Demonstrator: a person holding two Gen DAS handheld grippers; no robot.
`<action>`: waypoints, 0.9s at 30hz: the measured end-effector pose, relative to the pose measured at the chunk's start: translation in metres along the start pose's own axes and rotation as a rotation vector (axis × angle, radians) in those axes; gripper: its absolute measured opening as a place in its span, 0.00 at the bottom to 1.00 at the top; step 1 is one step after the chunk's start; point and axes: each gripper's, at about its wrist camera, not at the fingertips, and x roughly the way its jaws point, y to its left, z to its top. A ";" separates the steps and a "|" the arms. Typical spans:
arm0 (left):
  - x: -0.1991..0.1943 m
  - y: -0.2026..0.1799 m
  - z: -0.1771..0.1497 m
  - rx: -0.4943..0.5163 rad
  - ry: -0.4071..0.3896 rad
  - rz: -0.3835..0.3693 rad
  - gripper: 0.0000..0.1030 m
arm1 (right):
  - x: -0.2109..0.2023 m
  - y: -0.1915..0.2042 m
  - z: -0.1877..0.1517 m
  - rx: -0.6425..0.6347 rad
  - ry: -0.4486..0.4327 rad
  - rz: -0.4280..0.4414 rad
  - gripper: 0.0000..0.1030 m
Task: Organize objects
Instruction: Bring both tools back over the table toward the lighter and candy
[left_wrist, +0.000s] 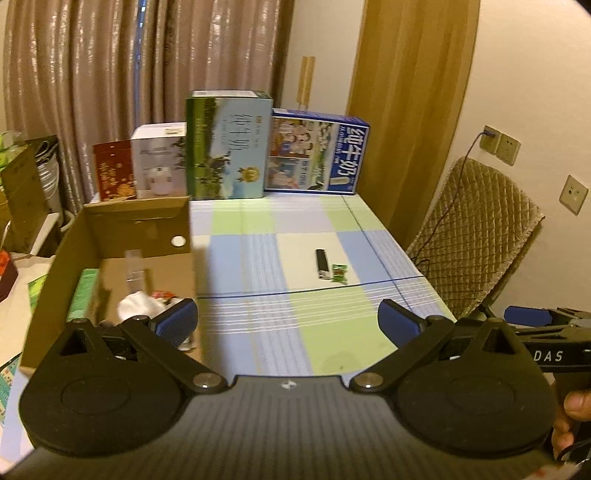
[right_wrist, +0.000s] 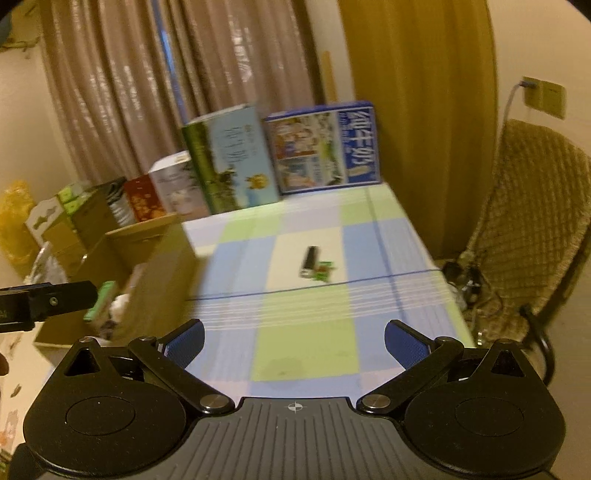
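Observation:
A black lighter (left_wrist: 322, 264) (right_wrist: 309, 262) lies on the checked tablecloth (left_wrist: 258, 254) (right_wrist: 306, 343), with a small green-wrapped candy (left_wrist: 339, 274) (right_wrist: 323, 271) touching its right side. Left of them stands an open cardboard box (left_wrist: 110, 229) (right_wrist: 162, 254) holding a green packet (left_wrist: 83, 295) (right_wrist: 99, 301), something white (left_wrist: 138, 304) and other small items. My left gripper (left_wrist: 288, 323) hovers open near the table's front, its left finger beside the box's right wall. My right gripper (right_wrist: 293, 343) is open too, well short of the lighter, with nothing between its fingers.
Several printed cartons (left_wrist: 229, 147) (right_wrist: 321, 147) stand in a row along the table's far edge, in front of curtains. A padded chair (left_wrist: 476, 236) (right_wrist: 532, 221) sits to the right. More boxes (right_wrist: 74, 218) are stacked left of the table. A hand (left_wrist: 570, 417) shows at the lower right.

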 end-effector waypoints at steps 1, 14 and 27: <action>0.004 -0.004 0.001 0.009 0.002 -0.004 0.99 | 0.002 -0.005 0.001 0.003 0.001 -0.008 0.98; 0.105 -0.042 0.013 0.098 0.010 -0.005 0.99 | 0.062 -0.059 0.008 0.056 0.012 -0.095 0.98; 0.239 -0.038 0.020 0.108 0.069 0.004 0.87 | 0.172 -0.088 0.019 0.055 0.054 -0.085 0.54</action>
